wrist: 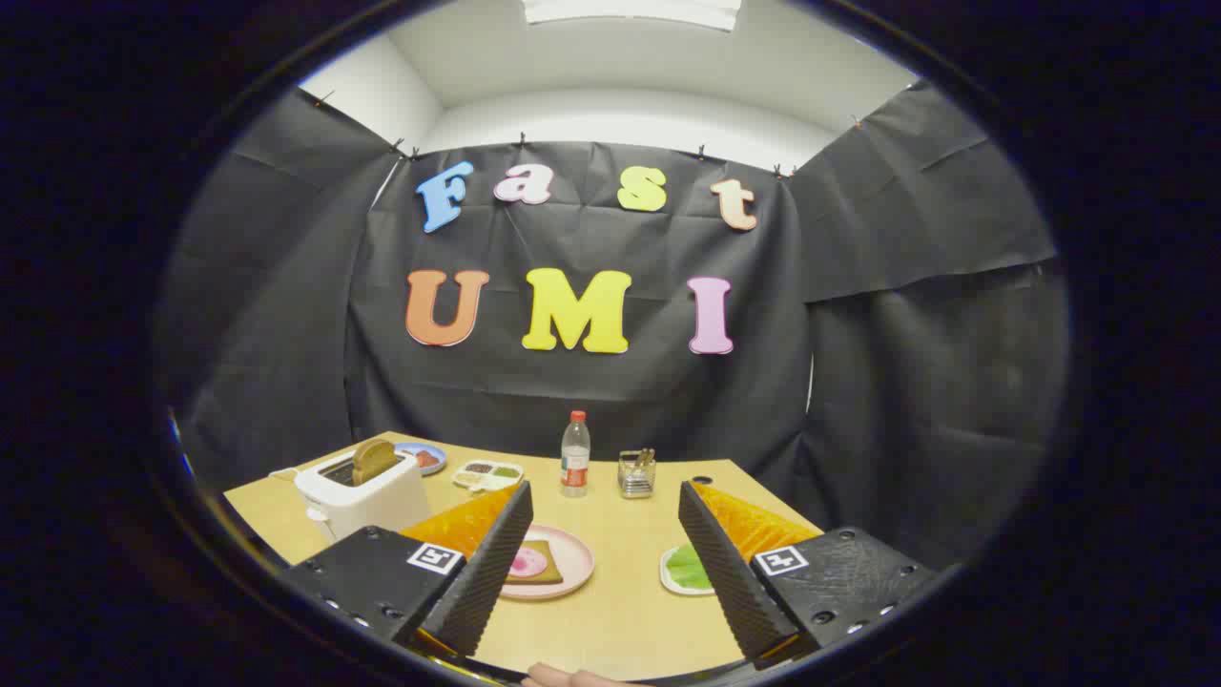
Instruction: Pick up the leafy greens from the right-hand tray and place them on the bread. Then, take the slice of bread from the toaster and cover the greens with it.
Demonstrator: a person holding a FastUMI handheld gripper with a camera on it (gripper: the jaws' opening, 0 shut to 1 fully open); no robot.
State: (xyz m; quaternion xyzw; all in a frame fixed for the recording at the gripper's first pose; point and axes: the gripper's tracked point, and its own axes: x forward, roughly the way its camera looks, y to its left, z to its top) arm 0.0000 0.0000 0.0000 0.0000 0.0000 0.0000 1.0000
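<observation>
My gripper is open, raised above the wooden table, with nothing between its ridged black fingers. Just ahead of the left finger lies a pink plate carrying a slice of brown bread with a pink round slice on top. By the right finger a small white tray holds the leafy greens, partly hidden by that finger. Further left stands a white toaster with a slice of bread sticking up out of its slot.
At the table's far side stand a water bottle, a small clear holder with utensils, a divided white tray of food and a blue plate behind the toaster. A fingertip shows at the near edge.
</observation>
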